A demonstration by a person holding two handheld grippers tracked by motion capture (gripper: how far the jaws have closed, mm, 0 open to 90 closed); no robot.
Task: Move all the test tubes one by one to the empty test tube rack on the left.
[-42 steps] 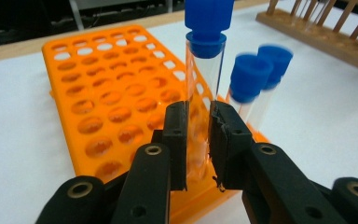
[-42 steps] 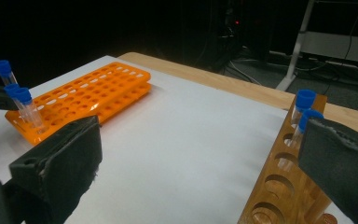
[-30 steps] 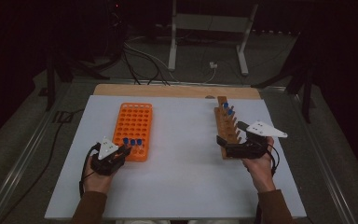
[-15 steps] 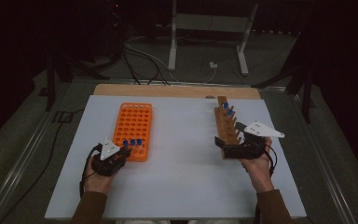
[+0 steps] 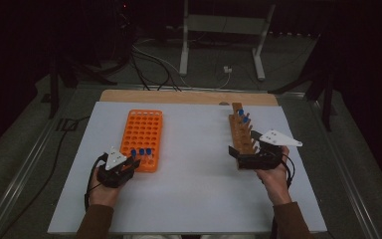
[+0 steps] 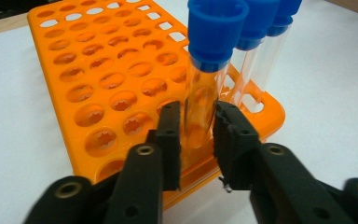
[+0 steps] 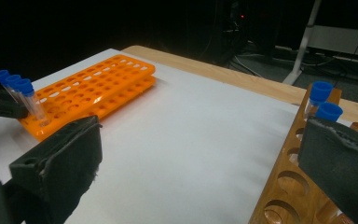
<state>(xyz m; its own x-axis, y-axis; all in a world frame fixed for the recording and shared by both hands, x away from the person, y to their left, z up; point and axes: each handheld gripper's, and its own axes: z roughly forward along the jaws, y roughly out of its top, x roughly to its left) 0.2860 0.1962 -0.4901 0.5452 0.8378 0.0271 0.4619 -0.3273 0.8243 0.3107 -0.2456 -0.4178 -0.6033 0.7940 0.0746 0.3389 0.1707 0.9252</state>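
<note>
High view first: nearest me, my left gripper (image 5: 129, 164) sits at the near end of the orange rack (image 5: 144, 130), and my right gripper (image 5: 238, 155) rests at the near end of the wooden rack (image 5: 240, 133), both on the white table (image 5: 194, 189). In the left gripper view I see my jaws set on either side of the nearest blue-capped tube (image 6: 204, 79), which stands upright in a hole of the rack's near row; the pads are at the glass or just off it, and I cannot tell whether they press it. Two more blue-capped tubes (image 6: 261, 51) stand just beyond it in the same row, and the other holes I can see stand open. In the right gripper view my jaws are spread wide with nothing between them, the wooden rack's round holes running just beside the right-hand jaw. Farther along that rack stand two capped tubes (image 7: 320, 100). Across the white surface I see the orange rack again, its three tubes at the near corner with the left gripper at them.
</note>
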